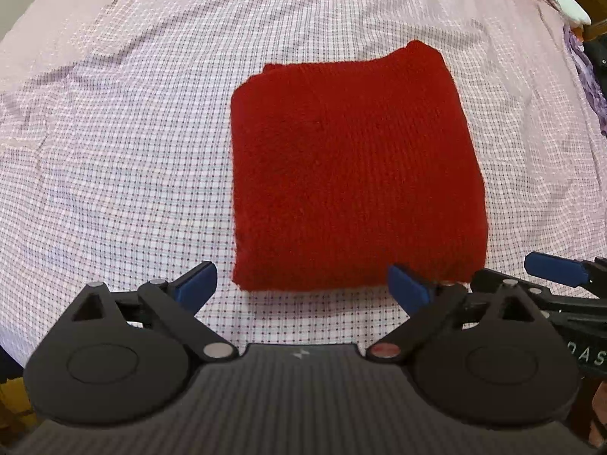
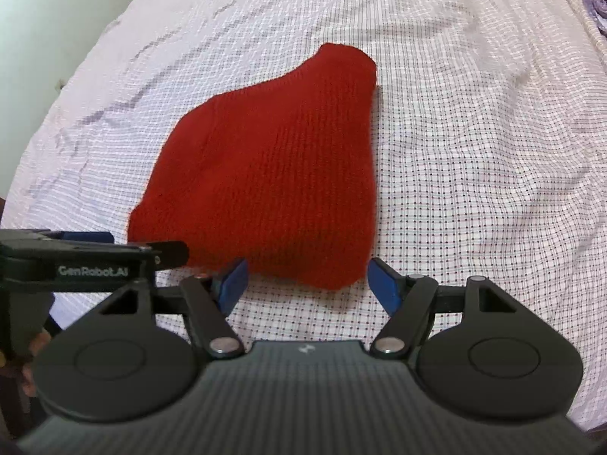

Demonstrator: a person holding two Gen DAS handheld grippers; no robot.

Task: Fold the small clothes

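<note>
The red knitted garment (image 1: 353, 167) lay folded into a compact, roughly square block on the checked pink-and-white bedsheet (image 1: 114, 151). Its knit ribs ran lengthwise from the near edge to the far edge, and the surface looked fuzzy. In the left wrist view the near edge was straight, with layered folds visible at the far left corner. In the right wrist view the same garment (image 2: 273, 174) appeared wider at the near edge and narrowed to a rounded far corner. The sheet (image 2: 474, 151) showed shallow wrinkles around it.

The left gripper (image 1: 301, 284) was positioned just short of the garment's near edge, with its blue-padded fingers spread wide apart. Nothing was held between them. The right-hand pad (image 1: 409, 288) overlapped the garment's near right corner in the view; contact could not be confirmed.

The right gripper (image 2: 309, 284) was likewise spread wide and held nothing. Its pads (image 2: 385, 288) flanked the near edge of the garment without visibly gripping it. The two grippers stood side by side, each visible at the edge of the other's view.
</note>
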